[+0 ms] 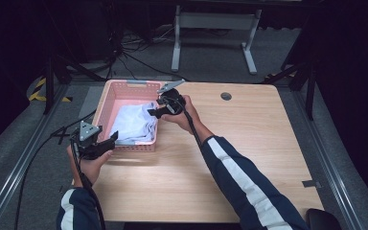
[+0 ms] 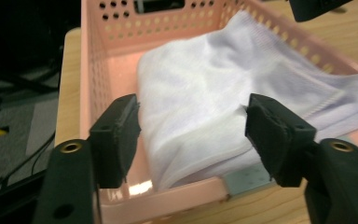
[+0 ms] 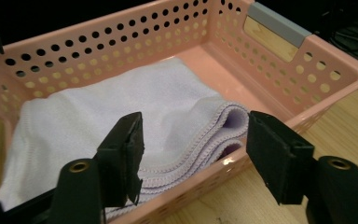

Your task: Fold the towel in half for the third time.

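apparently the main part of the job was done: the folded cloth (image 1: 133,123) lay inside the pink basket (image 1: 106,98) at the far left of the table (image 1: 230,163), with its right edge draped up onto the basket's right wall. the left gripper (image 1: 109,139) sat at the basket's near left corner, jaws spread wide, and in the left gripper view the cloth (image 2: 200,107) showed beyond and between the pads (image 2: 121,135) without being pinched. the right gripper (image 1: 154,111) hovered at the right wall, just beside the cloth's layered edge; in the right gripper view its jaws stood apart too, with the stitched folds (image 3: 205,140) lying loose between them and nothing clamped. so the cloth looked released and at rest in the basket. what seemed left was little: drawing both grippers back clear of the basket, and perhaps tucking the draped right edge down so the cloth sat wholly inside. no earlier stage could be judged.
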A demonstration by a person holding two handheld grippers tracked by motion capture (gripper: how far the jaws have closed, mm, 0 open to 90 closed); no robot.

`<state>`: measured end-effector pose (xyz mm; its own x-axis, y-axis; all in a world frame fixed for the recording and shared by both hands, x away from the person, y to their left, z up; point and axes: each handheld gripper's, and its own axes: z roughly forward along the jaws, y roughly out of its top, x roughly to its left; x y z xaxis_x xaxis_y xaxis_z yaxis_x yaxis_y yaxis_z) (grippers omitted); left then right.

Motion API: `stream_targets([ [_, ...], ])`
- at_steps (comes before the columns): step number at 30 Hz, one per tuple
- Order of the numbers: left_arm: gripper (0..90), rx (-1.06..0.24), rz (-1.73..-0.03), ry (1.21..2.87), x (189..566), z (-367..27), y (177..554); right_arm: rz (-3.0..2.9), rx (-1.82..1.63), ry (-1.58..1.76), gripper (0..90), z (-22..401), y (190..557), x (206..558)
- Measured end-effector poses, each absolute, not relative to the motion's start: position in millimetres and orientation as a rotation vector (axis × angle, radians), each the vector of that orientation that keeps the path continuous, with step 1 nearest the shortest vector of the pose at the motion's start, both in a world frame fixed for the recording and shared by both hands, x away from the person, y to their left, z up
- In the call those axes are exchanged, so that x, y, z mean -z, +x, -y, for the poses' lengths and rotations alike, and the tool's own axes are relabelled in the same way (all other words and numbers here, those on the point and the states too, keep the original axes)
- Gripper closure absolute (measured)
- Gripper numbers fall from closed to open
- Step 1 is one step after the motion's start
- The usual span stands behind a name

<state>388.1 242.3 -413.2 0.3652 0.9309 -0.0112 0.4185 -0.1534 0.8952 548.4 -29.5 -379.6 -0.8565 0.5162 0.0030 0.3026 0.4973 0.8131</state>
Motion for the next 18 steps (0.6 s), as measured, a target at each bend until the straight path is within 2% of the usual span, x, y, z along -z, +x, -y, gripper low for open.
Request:
stream_targets([
  [6,27.1,-0.778,-1.085,1.772,397.5,-214.8,373.1,-2.511,-1.218,0.603,37.1,49.5,528.1,374.8],
  [11,28.5,-0.743,-0.996,1.792,389.2,-191.7,361.4,-2.588,-1.188,0.493,38.6,69.5,510.4,374.1],
  [18,27.2,-0.673,-0.866,1.886,390.7,-157.1,341.2,-2.606,-1.084,0.402,34.5,106.9,483.7,367.9],
])
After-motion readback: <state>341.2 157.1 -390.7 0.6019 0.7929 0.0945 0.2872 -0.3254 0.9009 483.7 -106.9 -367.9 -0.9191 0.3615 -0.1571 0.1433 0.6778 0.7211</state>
